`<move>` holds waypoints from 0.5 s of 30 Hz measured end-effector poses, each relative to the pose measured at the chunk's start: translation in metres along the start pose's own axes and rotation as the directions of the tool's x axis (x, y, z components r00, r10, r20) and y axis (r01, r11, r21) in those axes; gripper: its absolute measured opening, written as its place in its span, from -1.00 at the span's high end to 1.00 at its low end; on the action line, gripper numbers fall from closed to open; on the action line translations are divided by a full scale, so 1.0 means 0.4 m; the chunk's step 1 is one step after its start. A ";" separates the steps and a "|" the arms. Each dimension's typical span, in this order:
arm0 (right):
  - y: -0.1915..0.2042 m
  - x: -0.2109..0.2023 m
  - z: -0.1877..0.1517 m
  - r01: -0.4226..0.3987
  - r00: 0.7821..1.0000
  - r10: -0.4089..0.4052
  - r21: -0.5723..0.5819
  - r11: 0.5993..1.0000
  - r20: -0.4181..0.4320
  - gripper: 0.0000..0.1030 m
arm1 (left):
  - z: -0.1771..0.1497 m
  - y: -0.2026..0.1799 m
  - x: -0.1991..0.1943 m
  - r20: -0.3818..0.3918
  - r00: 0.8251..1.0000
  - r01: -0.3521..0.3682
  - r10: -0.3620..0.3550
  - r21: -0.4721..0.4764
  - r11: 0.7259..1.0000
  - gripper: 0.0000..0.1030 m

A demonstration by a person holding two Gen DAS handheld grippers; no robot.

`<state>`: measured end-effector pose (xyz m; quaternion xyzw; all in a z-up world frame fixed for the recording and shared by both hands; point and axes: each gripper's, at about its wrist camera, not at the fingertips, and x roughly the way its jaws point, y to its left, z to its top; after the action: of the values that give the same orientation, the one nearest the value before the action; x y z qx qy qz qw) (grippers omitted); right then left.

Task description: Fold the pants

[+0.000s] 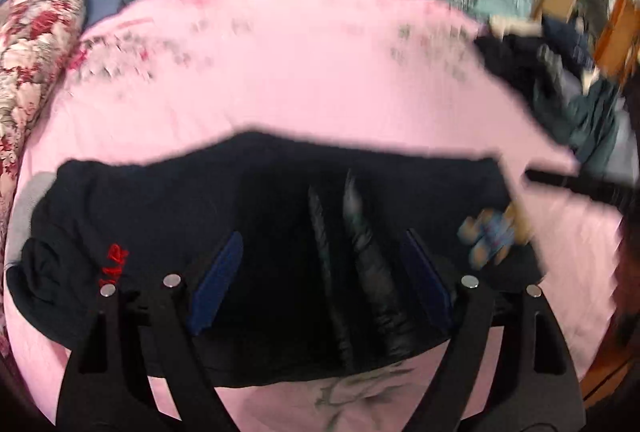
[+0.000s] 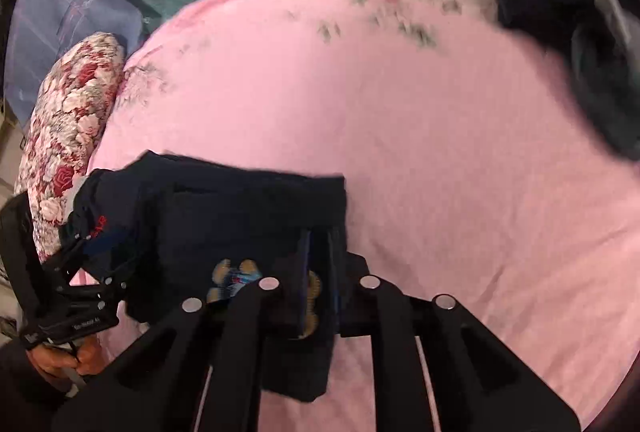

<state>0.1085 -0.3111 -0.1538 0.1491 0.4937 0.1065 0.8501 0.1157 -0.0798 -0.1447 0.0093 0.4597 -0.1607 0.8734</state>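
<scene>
- Left wrist view: the left gripper (image 1: 320,280) hangs spread wide and empty over the dark pants (image 1: 200,224), which lie folded on the pink sheet (image 1: 280,72). Closing here could bunch the top layer. Motion blur smears the fabric folds.
- Right wrist view: the right gripper (image 2: 320,292) is clamped on the pants' (image 2: 240,216) right edge; a tug might drag the fold open. The pads are buried in cloth.

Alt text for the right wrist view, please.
The right gripper is clamped on a fold of the dark navy pants lying on a pink bedsheet. The left gripper hovers at the pants' left end, beside a floral pillow.
</scene>
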 end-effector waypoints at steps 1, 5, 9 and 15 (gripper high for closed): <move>0.018 -0.002 -0.001 -0.014 1.000 0.014 -0.017 1.000 -0.004 0.66 | 0.016 -0.010 -0.007 0.013 1.000 0.024 -0.024 -0.008 1.000 -0.60; 0.028 0.053 0.007 0.013 1.000 -0.014 -0.026 1.000 -0.019 0.66 | 0.036 -0.062 0.047 -0.010 0.999 0.052 -0.052 0.057 0.997 -0.60; 0.004 0.124 0.028 0.040 0.997 -0.037 0.028 0.999 -0.074 0.66 | -0.022 0.007 0.115 -0.131 0.991 -0.019 0.024 0.044 0.999 -0.53; 0.128 0.082 0.054 -0.093 0.995 0.091 -0.051 0.994 -0.039 0.52 | -0.057 0.112 0.028 -0.109 0.992 -0.063 0.061 -0.011 0.998 -0.57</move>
<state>0.1417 -0.2558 -0.1518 0.1474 0.4986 0.1613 0.8388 0.1164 -0.0366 -0.1729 0.0260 0.5070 -0.1293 0.8518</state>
